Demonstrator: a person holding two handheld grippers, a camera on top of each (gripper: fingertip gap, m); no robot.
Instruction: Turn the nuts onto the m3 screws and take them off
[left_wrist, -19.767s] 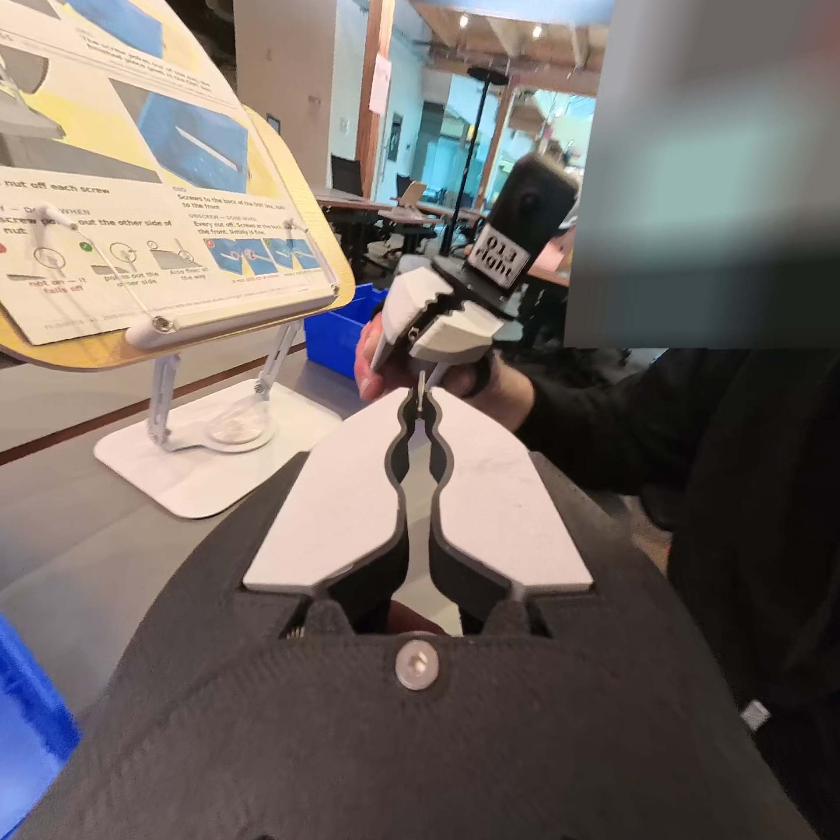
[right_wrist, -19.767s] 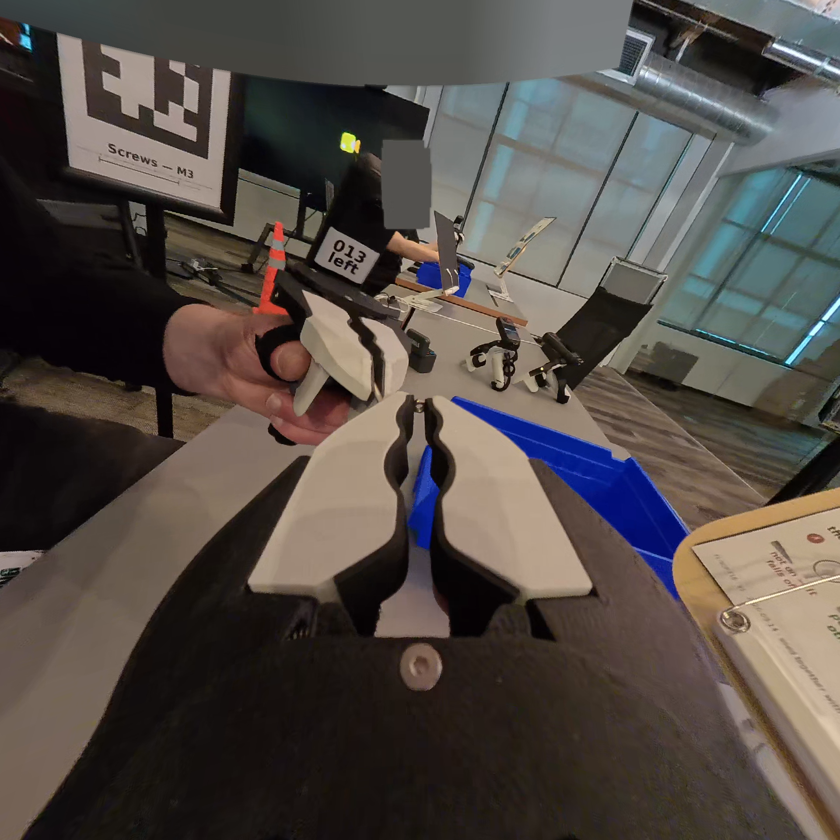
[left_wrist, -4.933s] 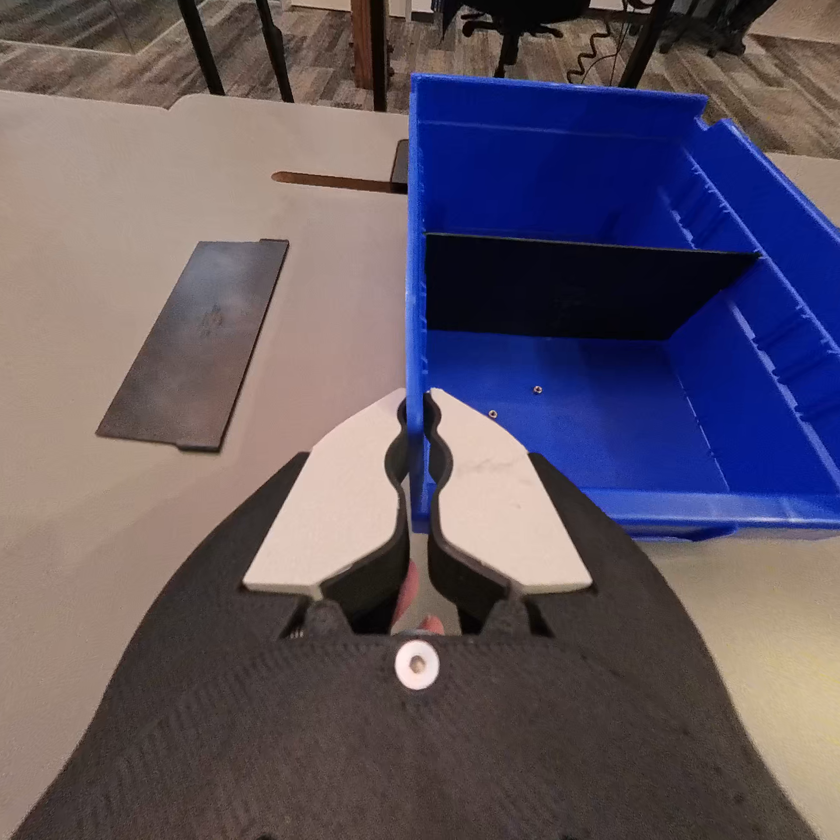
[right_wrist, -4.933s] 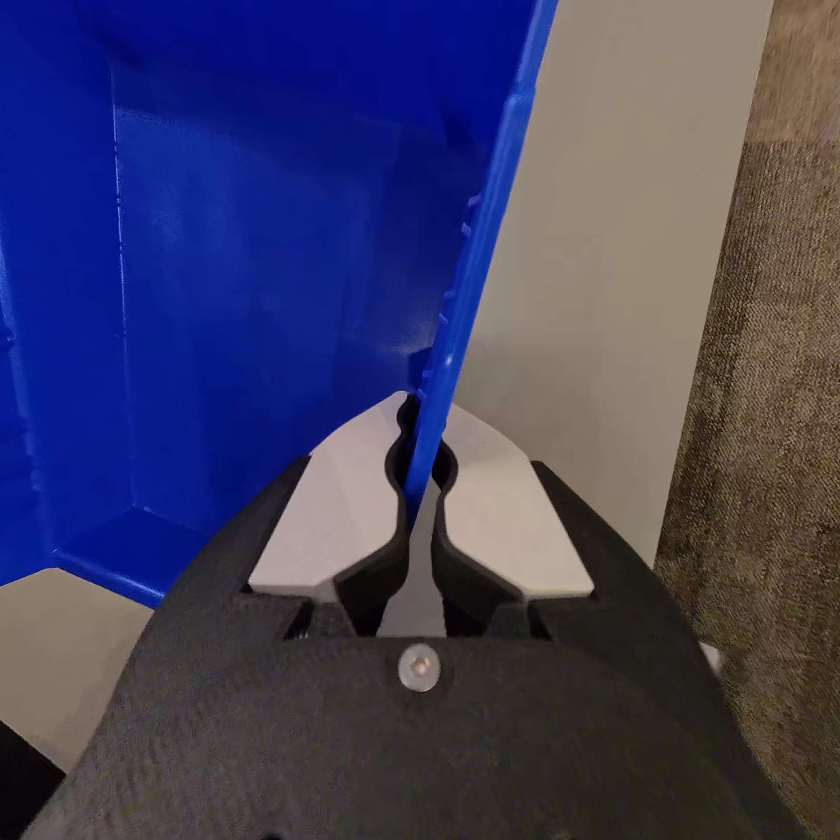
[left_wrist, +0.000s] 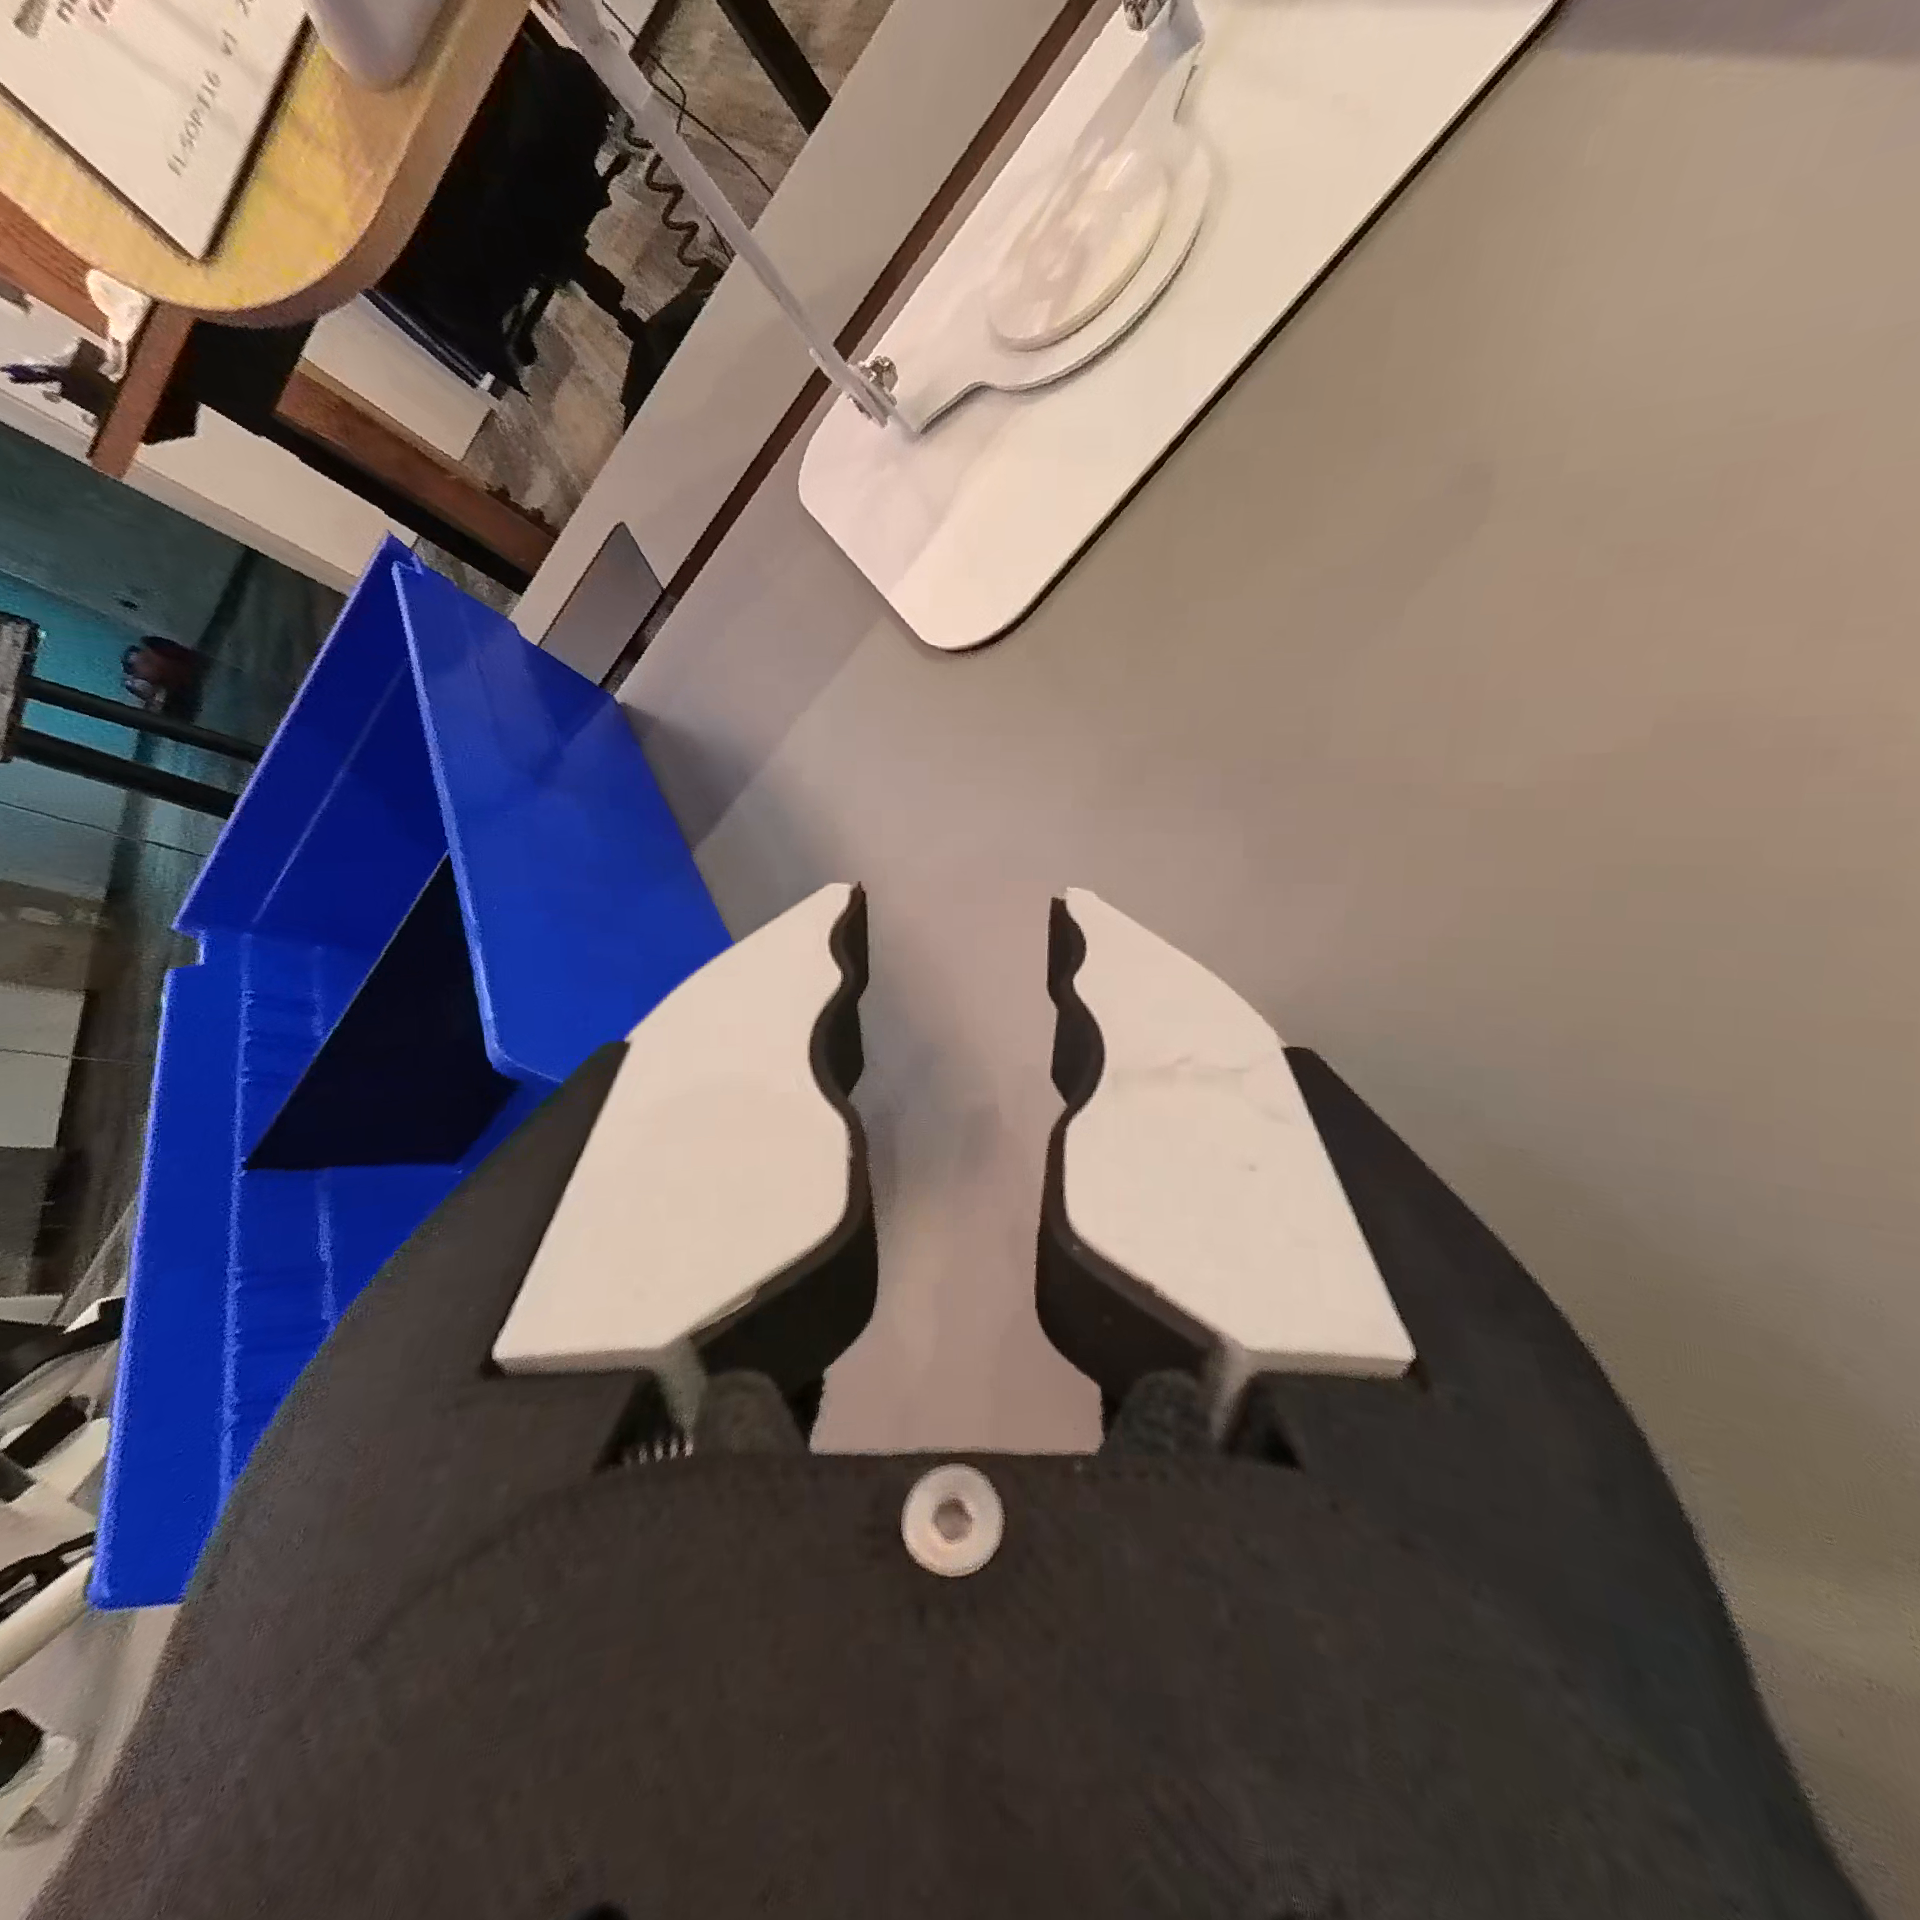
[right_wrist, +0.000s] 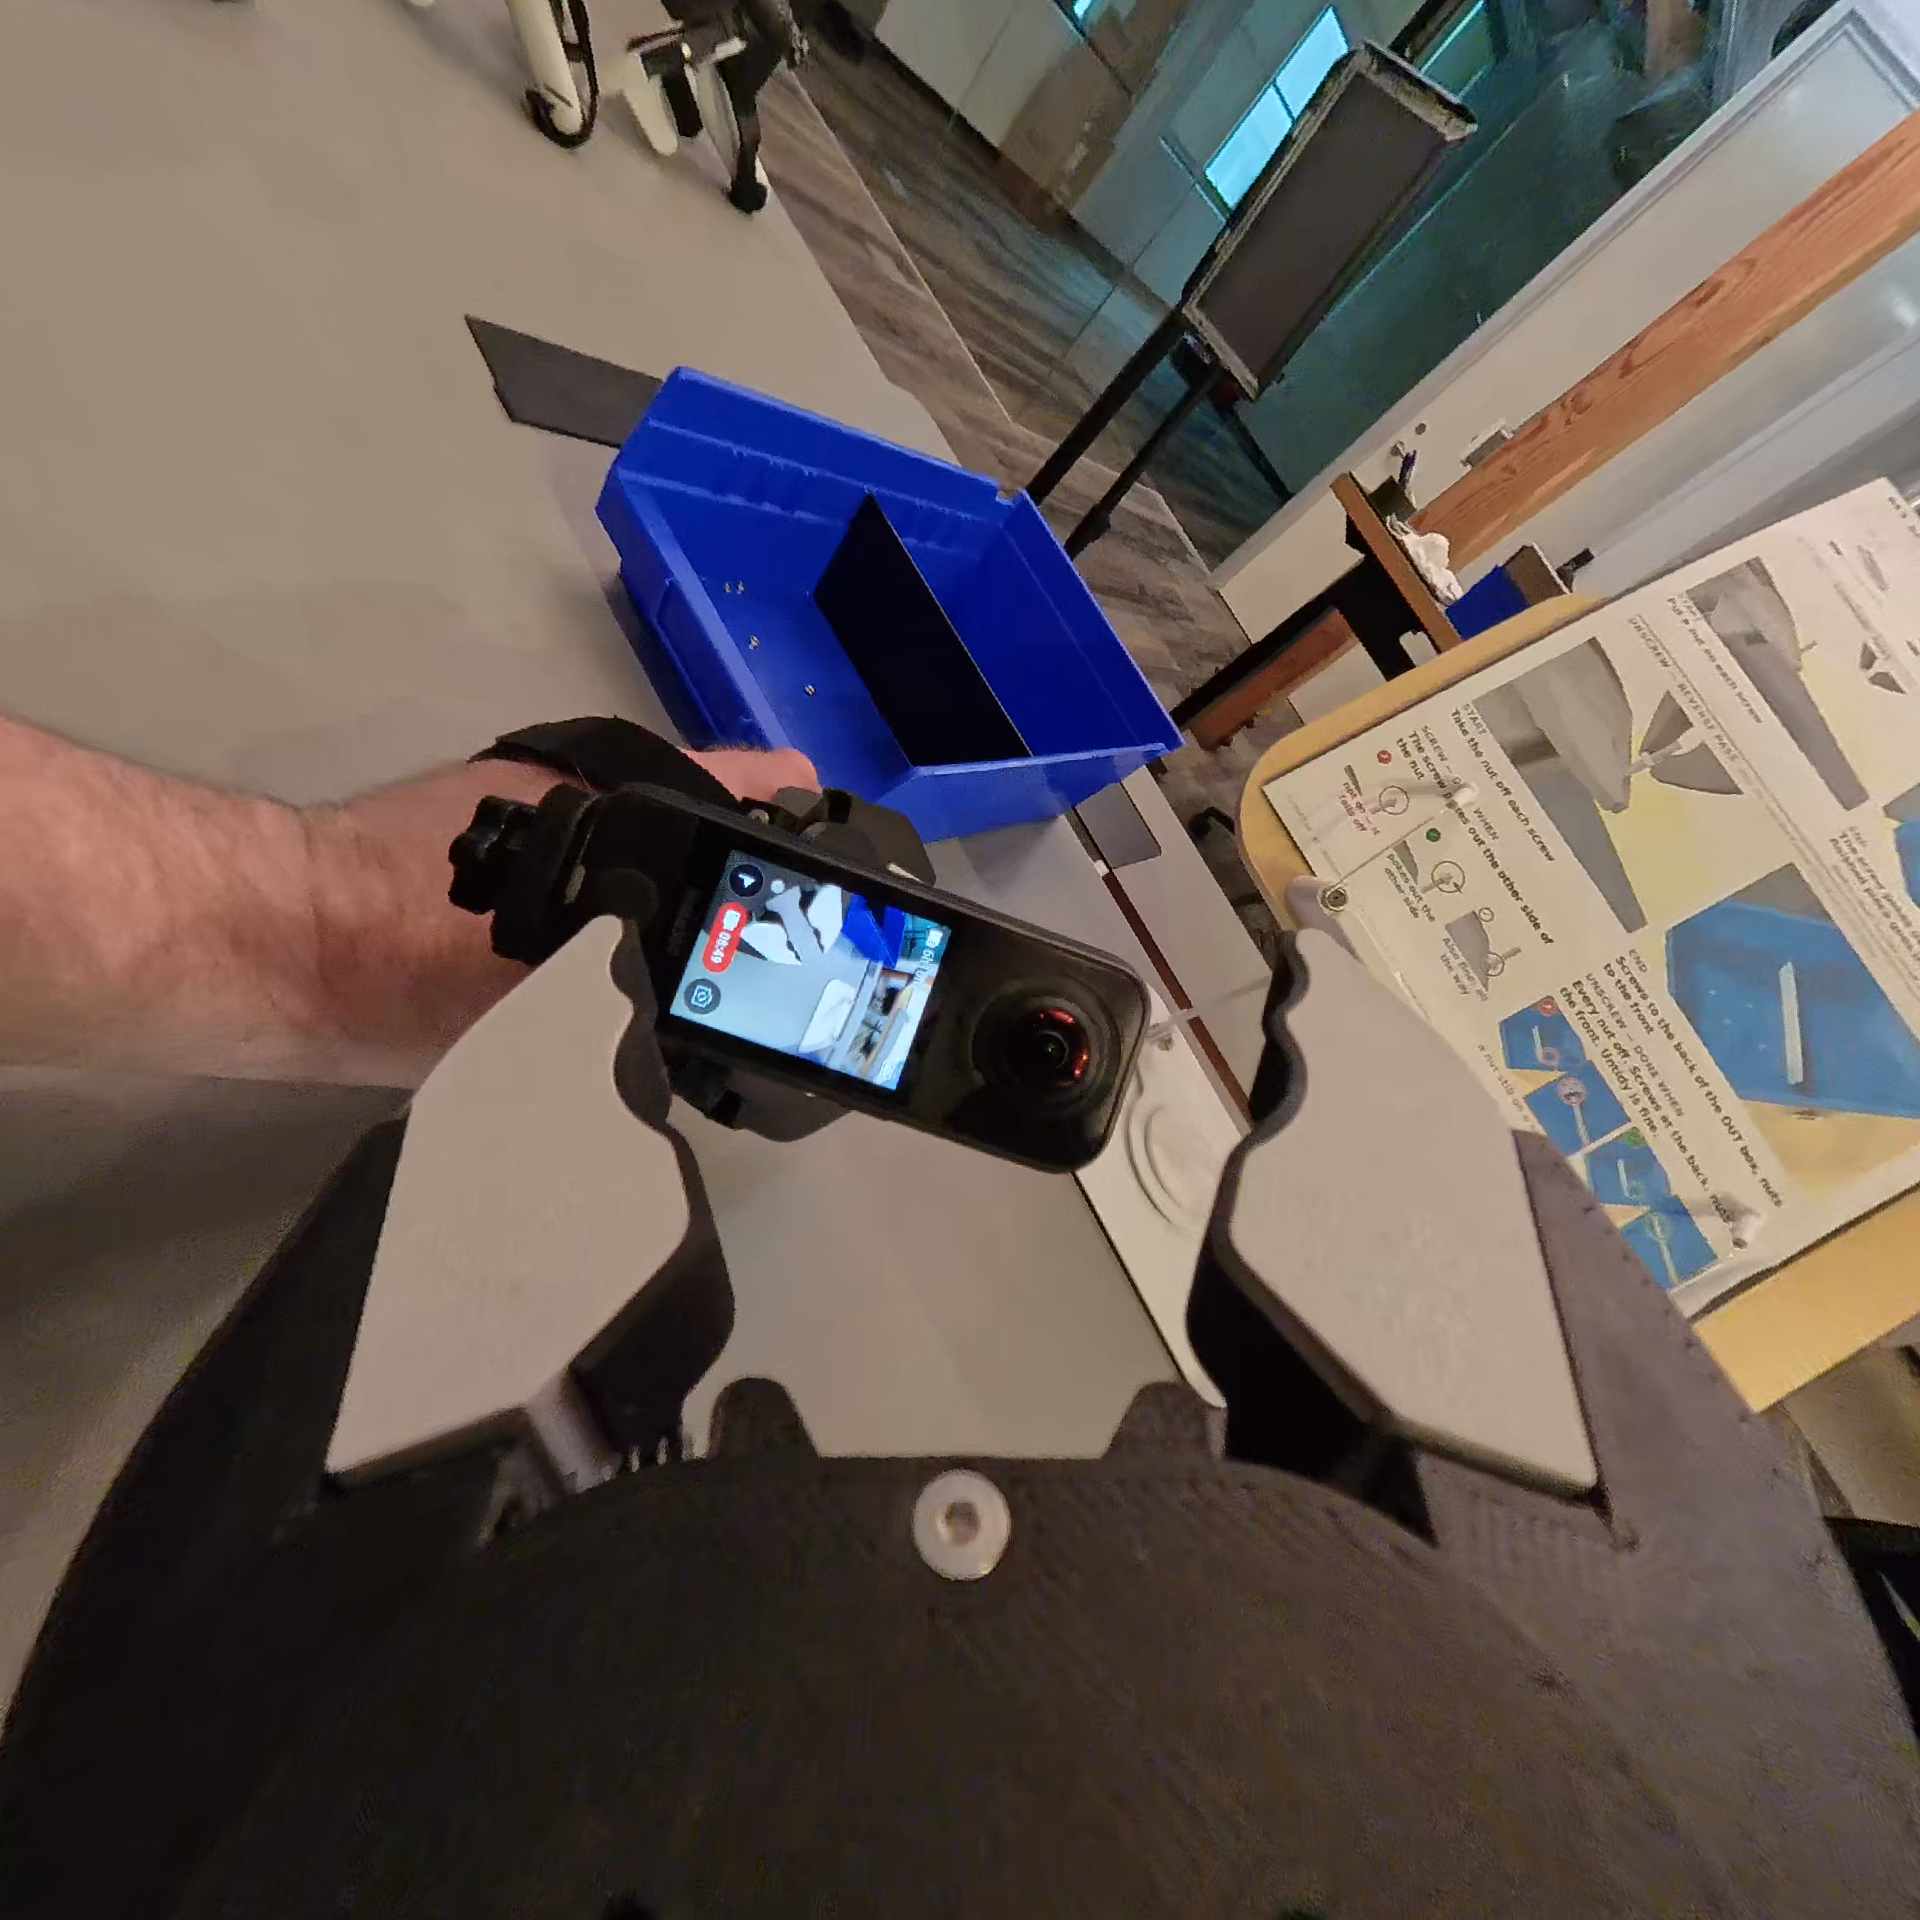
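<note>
Nuts lie as a few tiny specks on the floor of the blue bin's near-left compartment, on the near side of its black divider; no screws can be made out in either view, and the compartment beyond the divider looks bare as far as it shows. The specks are too small to tell any long axis.

The bin stands on the grey tabletop, with a dark flat plate just beyond its far-left corner. To the right an instruction sheet leans on a white stand.

The left gripper has its fingers moderately apart with only bare tabletop between them. In its own view the bin lies off to the left, well clear of the fingers, and the gripper points toward the stand's base instead. The right gripper is spread wide and grips nothing; the camera mounted on the left gripper sits in the line of sight between its fingers, farther off, not held.

From the right wrist view the bin lies ahead and beyond the left hand, which is the nearer of the two to the nuts. Any pick would likely mean turning the left gripper back toward the bin and dipping into the near compartment.
</note>
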